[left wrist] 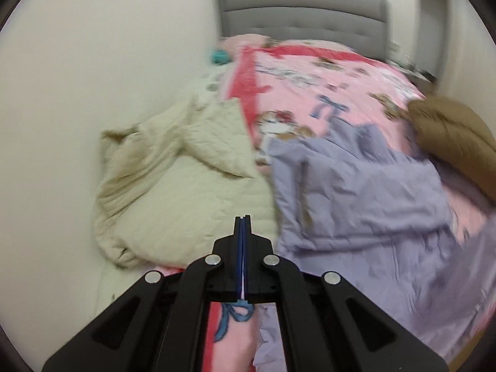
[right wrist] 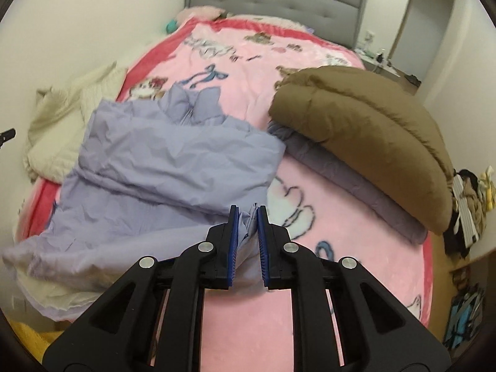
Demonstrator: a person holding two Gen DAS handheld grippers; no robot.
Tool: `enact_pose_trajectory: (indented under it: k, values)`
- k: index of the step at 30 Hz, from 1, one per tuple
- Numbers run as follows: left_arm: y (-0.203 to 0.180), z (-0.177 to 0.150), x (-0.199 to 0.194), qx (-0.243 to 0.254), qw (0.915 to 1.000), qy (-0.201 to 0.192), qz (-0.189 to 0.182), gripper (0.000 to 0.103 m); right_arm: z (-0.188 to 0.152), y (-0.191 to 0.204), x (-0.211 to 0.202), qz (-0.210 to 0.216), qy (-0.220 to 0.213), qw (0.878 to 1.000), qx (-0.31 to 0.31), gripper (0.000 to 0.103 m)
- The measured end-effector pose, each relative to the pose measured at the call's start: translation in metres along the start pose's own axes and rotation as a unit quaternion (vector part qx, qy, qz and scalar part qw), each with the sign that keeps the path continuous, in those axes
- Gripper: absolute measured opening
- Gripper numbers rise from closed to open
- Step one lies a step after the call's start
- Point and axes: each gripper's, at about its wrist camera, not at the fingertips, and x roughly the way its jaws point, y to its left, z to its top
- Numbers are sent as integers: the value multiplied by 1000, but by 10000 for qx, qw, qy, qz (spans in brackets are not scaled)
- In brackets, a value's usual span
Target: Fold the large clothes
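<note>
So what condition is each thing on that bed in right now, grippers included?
Left gripper: shut, holding nothing.
Right gripper: gripping a fold of the lavender jacket.
Lavender jacket: partly folded, rumpled.
Brown jacket: folded, on a folded grey garment.
Cream jacket: crumpled, unfolded.

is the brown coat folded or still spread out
Folded. The brown coat sits doubled into a puffy bundle on a folded grey garment, unlike the rumpled lilac jacket.

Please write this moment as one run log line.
left gripper: shut, empty | right gripper: shut on lilac coat edge | brown coat: folded, on bed
</note>
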Motion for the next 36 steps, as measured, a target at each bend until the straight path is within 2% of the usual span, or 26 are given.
enact_pose_trajectory:
  k: [2, 4, 5, 6, 8, 10, 13, 14, 15, 16, 18, 20, 22, 25, 26, 27, 28, 29, 31, 32, 34, 35, 36]
  values:
    - [-5, -20, -2, 199, 9993, 44, -323, 0, -4, 9, 8, 61, 119, 9999, -45, 12]
    - [-11, -47, -8, 441, 9980, 147, -430, 0, -8, 16, 11, 86, 172, 9997, -162, 12]
    - [-12, -59, -11, 514, 9972, 170, -509, 4, -12, 19, 12, 72, 197, 9995, -218, 12]
    - [-13, -73, -13, 600, 9961, 214, -610, 10, -17, 20, 13, 52, 249, 9993, -265, 12]
    - [-15, -106, -14, 792, 9936, 345, -729, 42, -28, 21, 15, -10, 325, 9988, -370, 12]
    - [-21, -145, -16, 906, 9910, 480, -864, 42, -43, 22, 14, -102, 380, 9982, -450, 13]
    - [-26, -183, -13, 943, 9883, 740, -938, 42, -76, 16, 15, -188, 573, 9972, -452, 16]
    - [-30, -196, -13, 1021, 9877, 762, -904, 42, -85, 14, 14, -148, 588, 9972, -433, 20]
    - [-34, -207, -14, 1095, 9873, 755, -872, 43, -95, 12, 14, -176, 606, 9970, -445, 28]
    - [-36, -217, -17, 1172, 9866, 733, -868, 45, -108, 11, 14, -251, 665, 9962, -495, 30]
    - [-45, -240, -27, 1529, 9821, 586, -933, 55, -126, 8, 16, -347, 774, 9949, -546, 28]
    - [-52, -259, -32, 1995, 9746, 480, -902, 58, -146, 3, 19, -443, 964, 9931, -491, 28]
    - [-63, -283, -37, 2704, 9587, 386, -787, 58, -162, -4, 19, -498, 1060, 9927, -274, 28]
    - [-72, -309, -43, 3303, 9417, 131, -628, 59, -188, -9, 15, -540, 983, 9937, -8, 30]
    - [-74, -323, -43, 3549, 9335, 28, -523, 63, -194, -7, 12, -563, 898, 9944, -49, 37]
    - [-76, -329, -42, 3673, 9289, 2, -478, 64, -201, -5, 9, -591, 784, 9950, -171, 51]
    - [-78, -342, -39, 3898, 9202, -32, -374, 64, -212, 3, 6, -698, 646, 9945, -438, 58]
    - [-79, -349, -37, 4023, 9150, -24, -304, 64, -221, 9, 5, -765, 574, 9932, -667, 68]
    - [-81, -367, -32, 4270, 9040, -68, -205, 64, -239, 23, 4, -766, 469, 9882, -1240, 71]
    - [-82, -372, -30, 4351, 9002, -116, -150, 64, -252, 32, 4, -764, 393, 9829, -1630, 74]
    - [-83, -389, -23, 4610, 8869, -290, 109, 64, -283, 52, 2, -867, 181, 9642, -2498, 80]
    - [-83, -394, -20, 4682, 8825, -371, 255, 64, -295, 57, 2, -845, 134, 9577, -2748, 81]
    - [-83, -399, -17, 4676, 8817, -439, 449, 64, -308, 62, 2, -812, 94, 9516, -2964, 81]
